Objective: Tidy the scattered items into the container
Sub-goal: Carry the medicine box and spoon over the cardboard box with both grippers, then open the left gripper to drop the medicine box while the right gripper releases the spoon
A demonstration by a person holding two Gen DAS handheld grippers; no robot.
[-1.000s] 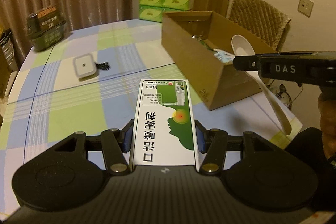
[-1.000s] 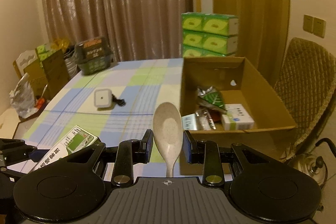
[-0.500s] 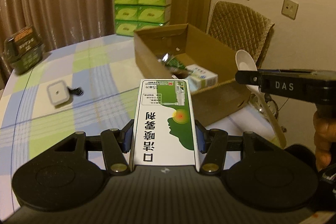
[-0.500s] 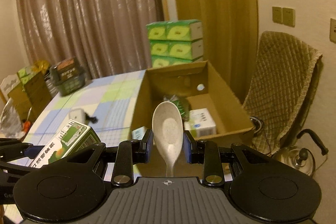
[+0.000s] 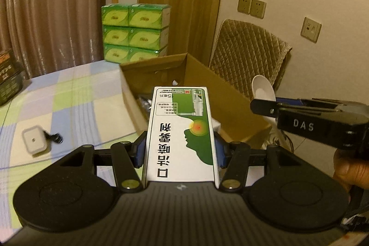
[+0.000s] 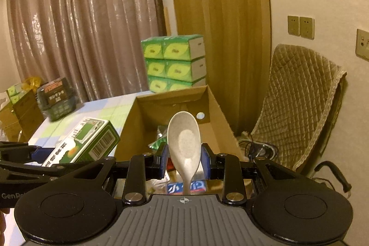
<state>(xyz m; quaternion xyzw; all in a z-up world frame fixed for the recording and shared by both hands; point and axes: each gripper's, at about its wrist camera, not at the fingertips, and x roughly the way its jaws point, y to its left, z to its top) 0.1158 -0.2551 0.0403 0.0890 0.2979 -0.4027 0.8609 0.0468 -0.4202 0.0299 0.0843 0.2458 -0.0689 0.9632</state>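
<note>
My left gripper (image 5: pixel 181 149) is shut on a white and green medicine box (image 5: pixel 182 130), held above the near edge of the open cardboard box (image 5: pixel 230 93). My right gripper (image 6: pixel 184 156) is shut on a beige spoon (image 6: pixel 184 137), bowl up, over the cardboard box (image 6: pixel 216 112), which holds several packets. The spoon (image 5: pixel 263 90) and right gripper (image 5: pixel 263 106) show at the right of the left wrist view. The medicine box (image 6: pixel 85 142) shows at the left of the right wrist view.
A white square charger with a black cable (image 5: pixel 34 141) lies on the checked tablecloth (image 5: pixel 69 96). Stacked green tissue boxes (image 5: pixel 135 32) stand behind the cardboard box. A dark basket (image 6: pixel 56 100) sits at the table's far left. A padded chair (image 6: pixel 297 105) stands to the right.
Both grippers have moved forward and to the right with their loads, from over the table to above the cardboard box. The charger has slid left in the view.
</note>
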